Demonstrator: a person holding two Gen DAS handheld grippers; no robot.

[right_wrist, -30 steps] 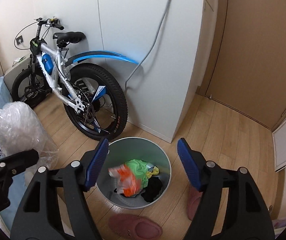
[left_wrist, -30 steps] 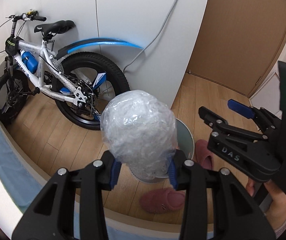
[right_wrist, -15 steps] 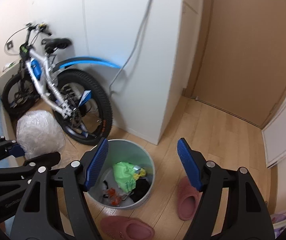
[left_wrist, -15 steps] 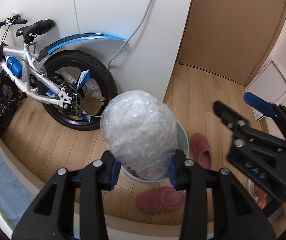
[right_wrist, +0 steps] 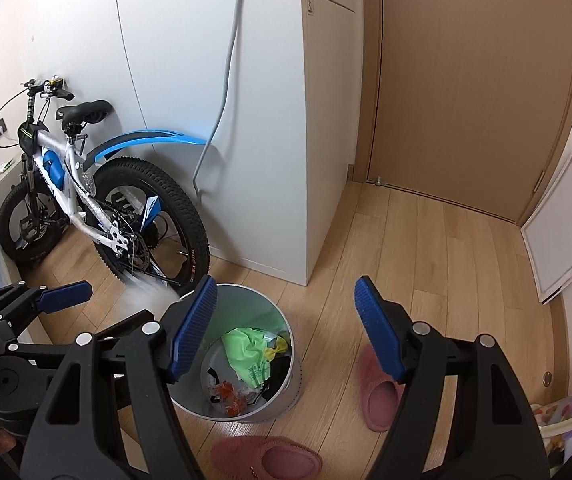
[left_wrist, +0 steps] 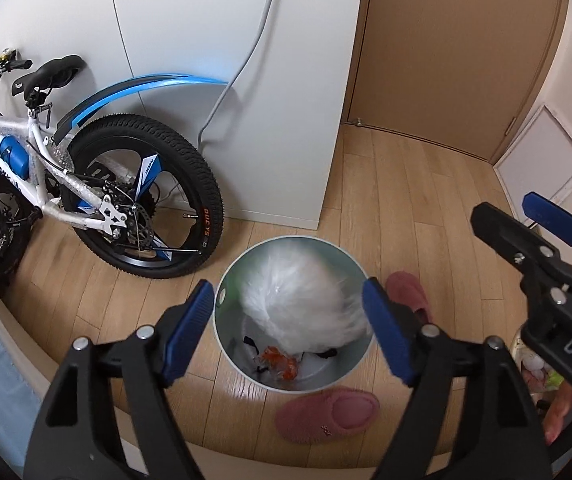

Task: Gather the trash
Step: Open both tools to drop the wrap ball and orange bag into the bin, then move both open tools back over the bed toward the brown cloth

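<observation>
A white bicycle (left_wrist: 66,184) leans by the wardrobe (left_wrist: 246,80), beside the round bin (left_wrist: 226,300) on the wood floor. The left gripper (left_wrist: 286,320), fingers just spread and released, hangs above the bin, the motion-blurred plastic wad (left_wrist: 302,304) between them, untouched, over its mouth. The right gripper (right_wrist: 286,324) is spread wide, grasping nothing.

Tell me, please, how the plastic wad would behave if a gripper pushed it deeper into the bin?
The plastic wad is crinkled clear film, so it probably squashes easily and springs back a little. It looks light for its bulk; a push may shift it aside. The bin seems light too and might slide on the smooth floor.
</observation>
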